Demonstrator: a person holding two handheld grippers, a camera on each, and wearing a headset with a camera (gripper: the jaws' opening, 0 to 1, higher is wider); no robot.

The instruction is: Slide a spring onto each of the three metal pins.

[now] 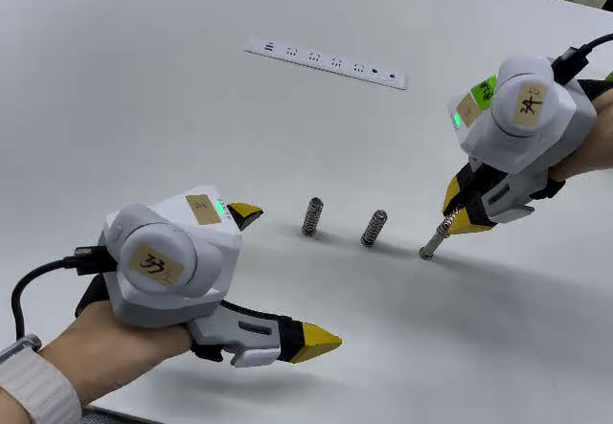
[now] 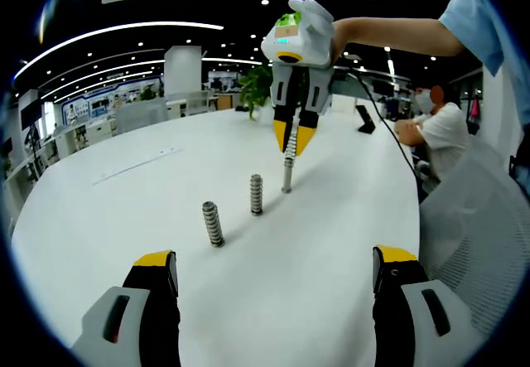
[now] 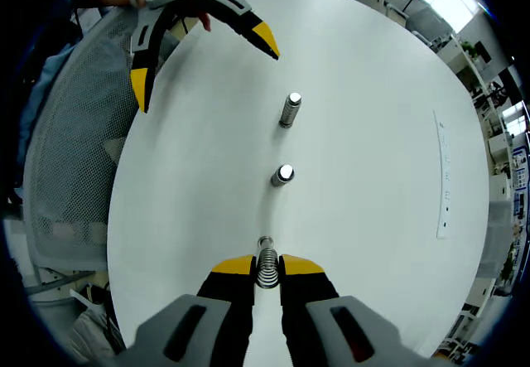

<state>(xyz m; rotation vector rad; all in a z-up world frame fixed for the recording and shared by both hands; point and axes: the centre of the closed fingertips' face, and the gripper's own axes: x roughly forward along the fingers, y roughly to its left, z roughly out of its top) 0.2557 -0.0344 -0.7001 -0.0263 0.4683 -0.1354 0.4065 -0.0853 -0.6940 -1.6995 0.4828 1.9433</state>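
Note:
Two metal pins stand upright on the white table, each with a spring around it: one (image 1: 312, 216) (image 2: 213, 223) (image 3: 290, 108) and another (image 1: 374, 228) (image 2: 257, 194) (image 3: 282, 174). A third pin (image 1: 432, 244) (image 2: 287, 181) (image 3: 265, 243) stands to their right, tilted. My right gripper (image 1: 455, 213) (image 3: 267, 266) (image 2: 293, 139) is shut on a spring (image 3: 266, 274) (image 1: 444, 225) that sits over this pin's upper part. My left gripper (image 1: 283, 280) (image 2: 276, 259) (image 3: 203, 44) hovers open in front of the pins, holding nothing.
A white power strip (image 1: 326, 61) (image 3: 443, 176) lies flat at the far side of the table (image 1: 144, 108). A grey mesh chair (image 3: 74, 176) (image 2: 480, 243) stands by the table's edge. People sit further back at the right of the left gripper view.

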